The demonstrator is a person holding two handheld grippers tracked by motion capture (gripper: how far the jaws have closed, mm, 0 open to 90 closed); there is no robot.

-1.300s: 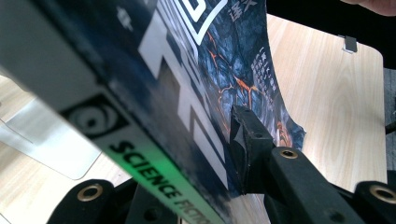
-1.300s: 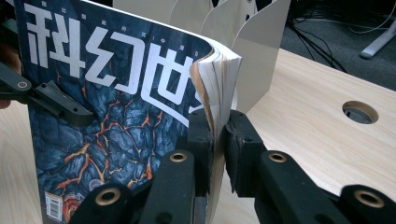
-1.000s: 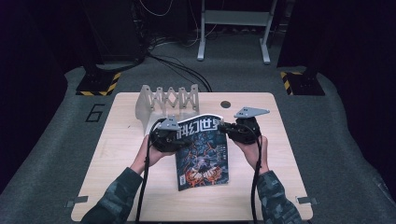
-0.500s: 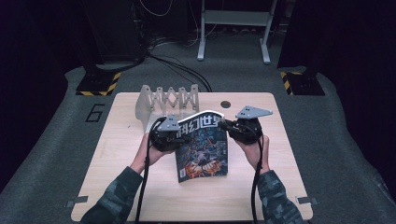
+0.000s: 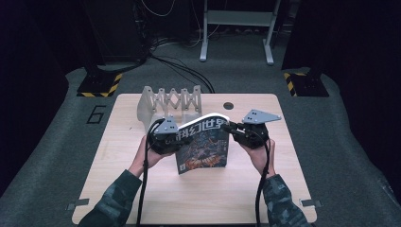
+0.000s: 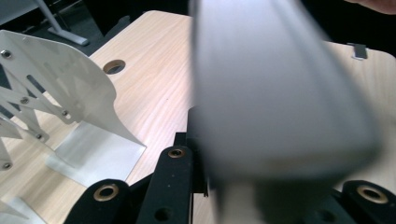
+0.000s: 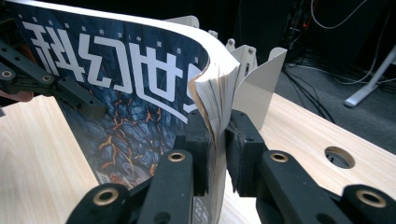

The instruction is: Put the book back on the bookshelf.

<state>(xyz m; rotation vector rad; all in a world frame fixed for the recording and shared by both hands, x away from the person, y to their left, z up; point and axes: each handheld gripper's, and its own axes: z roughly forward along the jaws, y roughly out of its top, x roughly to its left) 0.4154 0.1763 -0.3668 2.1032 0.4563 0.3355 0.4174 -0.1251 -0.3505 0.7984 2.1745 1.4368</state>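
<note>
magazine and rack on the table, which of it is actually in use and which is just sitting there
In use:
- magazine, held up by both tools
- left tool, clamped on its left edge
- right tool, clamped on its page edge

Just there:
- white folding rack
- table

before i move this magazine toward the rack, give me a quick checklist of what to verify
1. Right gripper clamped on the magazine edge: ok, pads press the pages.
2. Left gripper clamped on the opposite edge: ok, jaws shut on it.
3. Magazine off the table: cannot tell, its bottom edge may touch.
4. Magazine flat: not ok, its top bows toward the right gripper.
5. Rack upright behind the magazine: ok.
6. Rack slot free: cannot tell.
</note>
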